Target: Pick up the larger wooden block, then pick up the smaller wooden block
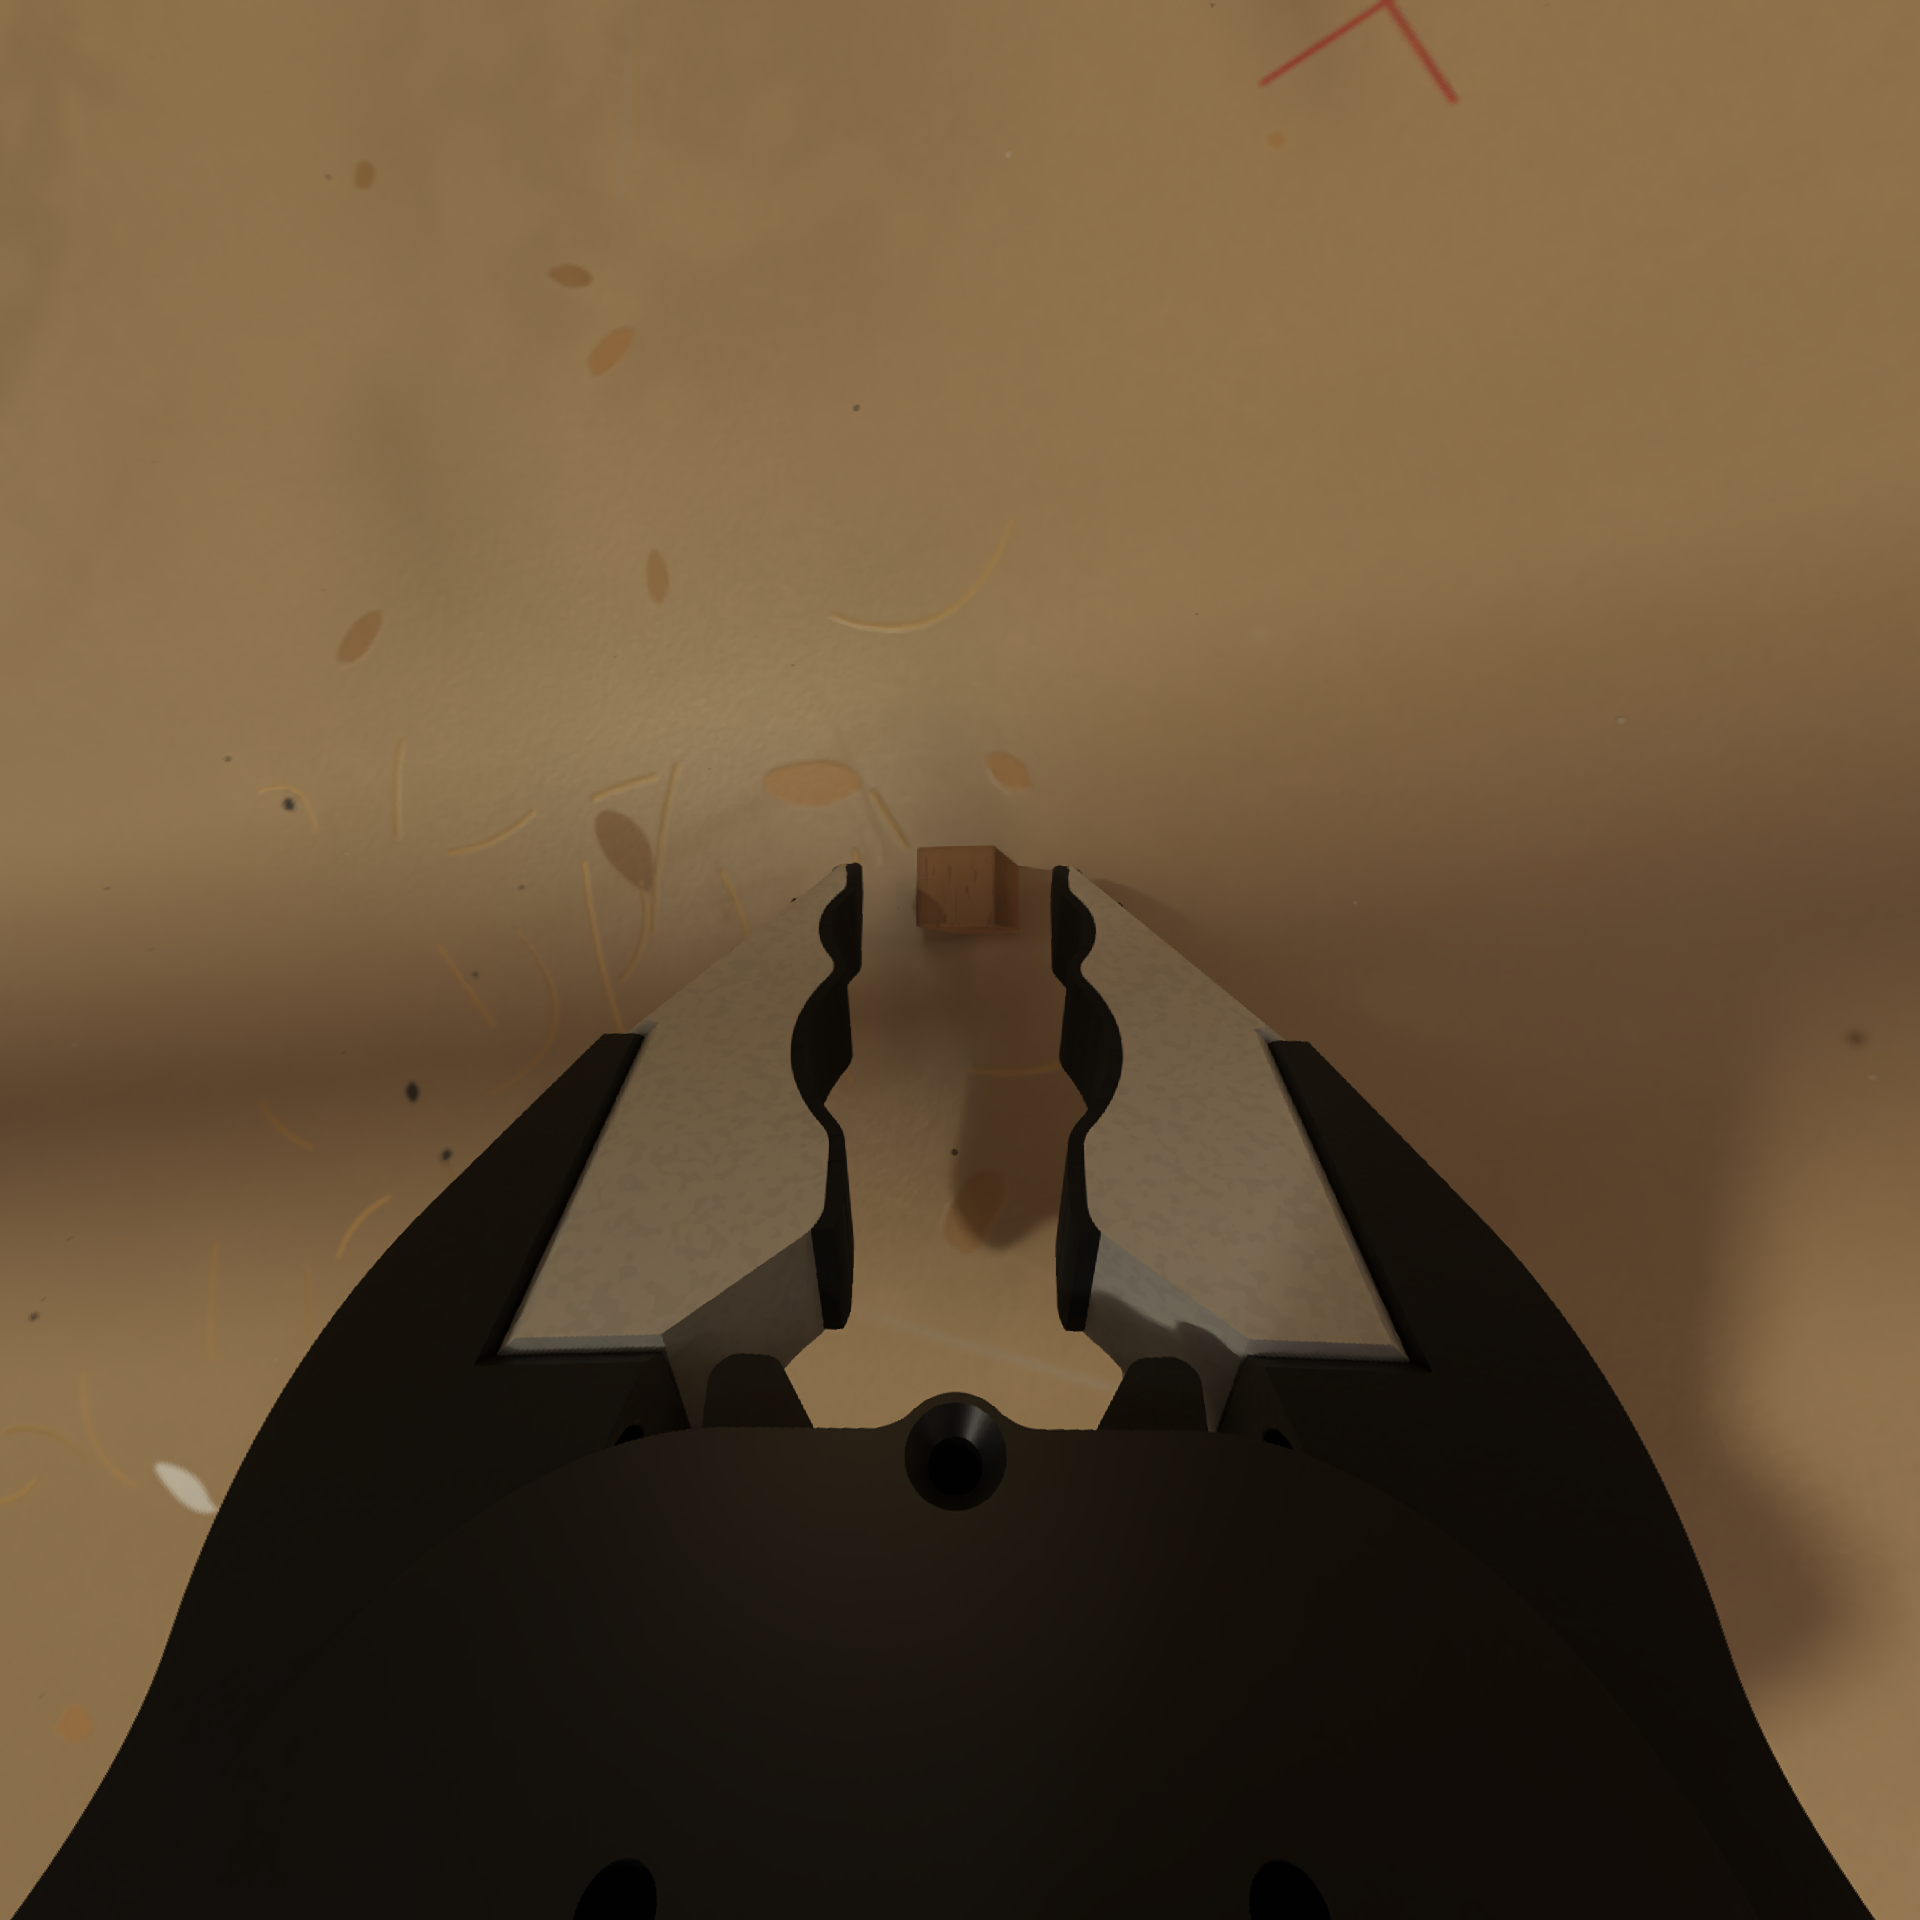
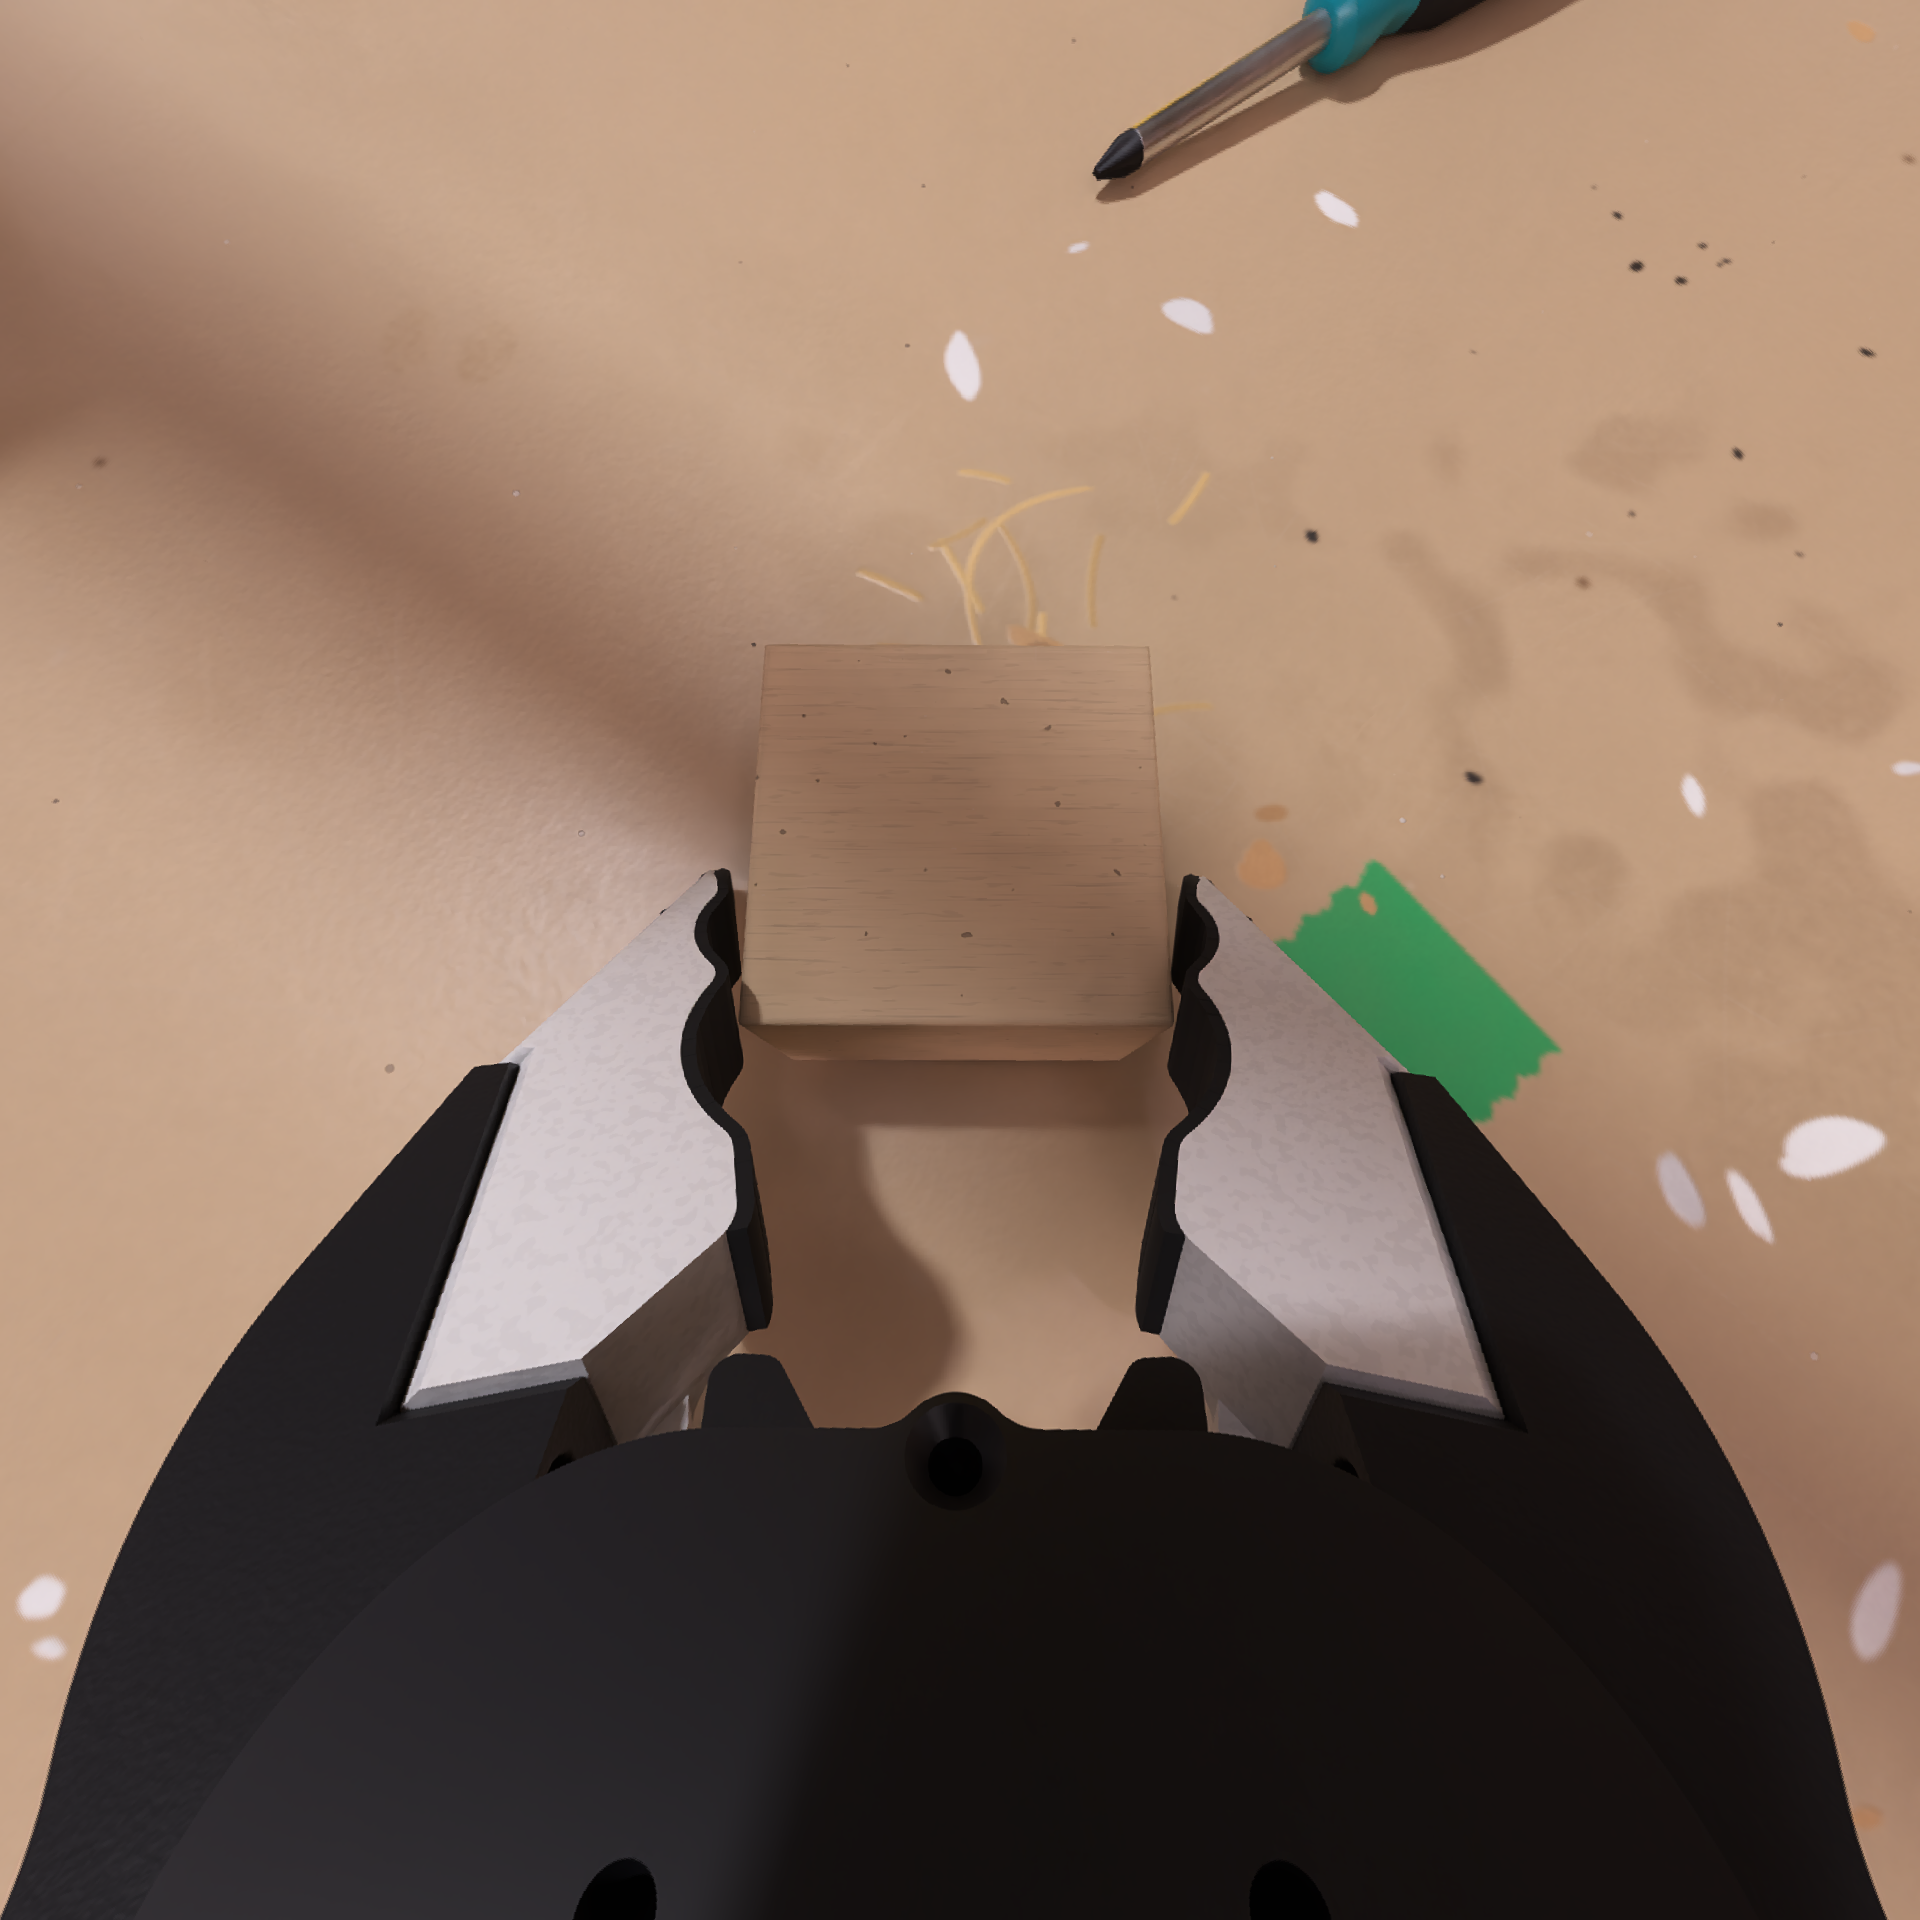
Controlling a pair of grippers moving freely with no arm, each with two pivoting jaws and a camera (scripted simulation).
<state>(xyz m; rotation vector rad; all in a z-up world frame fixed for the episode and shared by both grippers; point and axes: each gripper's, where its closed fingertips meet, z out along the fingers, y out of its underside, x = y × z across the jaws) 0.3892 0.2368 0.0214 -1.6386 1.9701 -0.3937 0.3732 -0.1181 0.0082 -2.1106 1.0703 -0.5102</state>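
In the right wrist view, the larger wooden block [image 2: 951,831] sits between the tips of my right gripper [image 2: 956,883]. Both fingertips press on its left and right sides, so the gripper is shut on it. A shadow lies on the table just under its near edge. In the left wrist view, the smaller wooden block [image 1: 964,890] lies on the tan table, small and some way beyond the tips. My left gripper [image 1: 956,878] is open and empty, and the block lines up with the gap between the jaws.
A screwdriver [image 2: 1236,88] with a teal handle lies at the far right in the right wrist view. A green scrap [image 2: 1423,987] lies flat beside the right finger. A red mark [image 1: 1371,52] is on the table at the far right in the left wrist view.
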